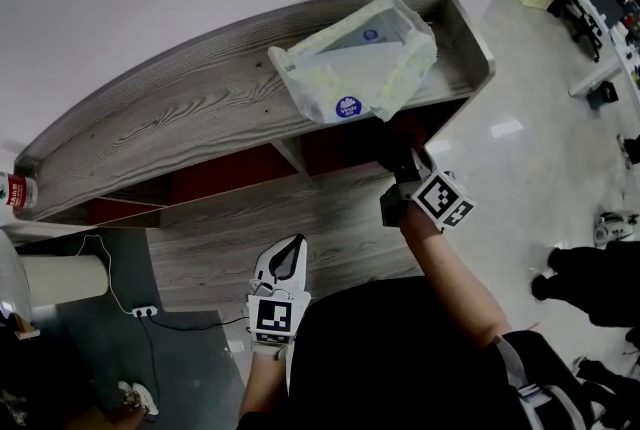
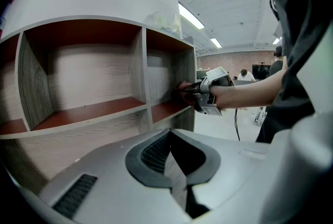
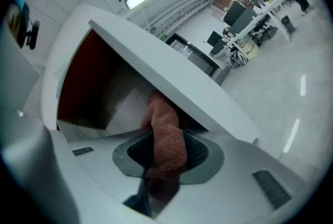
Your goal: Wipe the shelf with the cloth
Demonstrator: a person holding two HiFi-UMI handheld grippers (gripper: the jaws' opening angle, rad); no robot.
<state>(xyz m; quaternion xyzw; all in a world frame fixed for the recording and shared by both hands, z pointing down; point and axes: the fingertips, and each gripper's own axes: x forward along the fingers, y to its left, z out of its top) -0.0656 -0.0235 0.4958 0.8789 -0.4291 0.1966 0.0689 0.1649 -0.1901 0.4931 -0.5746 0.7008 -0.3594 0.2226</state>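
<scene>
The right gripper (image 1: 398,166) is clenched on a reddish-brown terry cloth (image 3: 165,137), which bunches up between its jaws and sticks out past the tips. It reaches into the right-hand compartment of the grey wooden shelf (image 1: 190,123), so the cloth sits just under the top board, at or close to that compartment's red bottom board; contact cannot be made out. The left gripper (image 1: 288,253) hangs nearer the person, in front of the shelf's lower front panel, its jaws drawn together on nothing. Wiping looks to be at an early or middle stage. Only the right compartment is being reached, the wider middle compartment and the one at the left lie open and bare, and no mark shows which boards are already clean. On the top board a crumpled plastic bag (image 1: 355,68) with a blue round label covers the right part and would have to be lifted before that surface could be wiped. A bottle (image 1: 12,190) with a red label stands at the far left end. A power strip (image 1: 145,311) lies on the floor at the left, clear of the work.
</scene>
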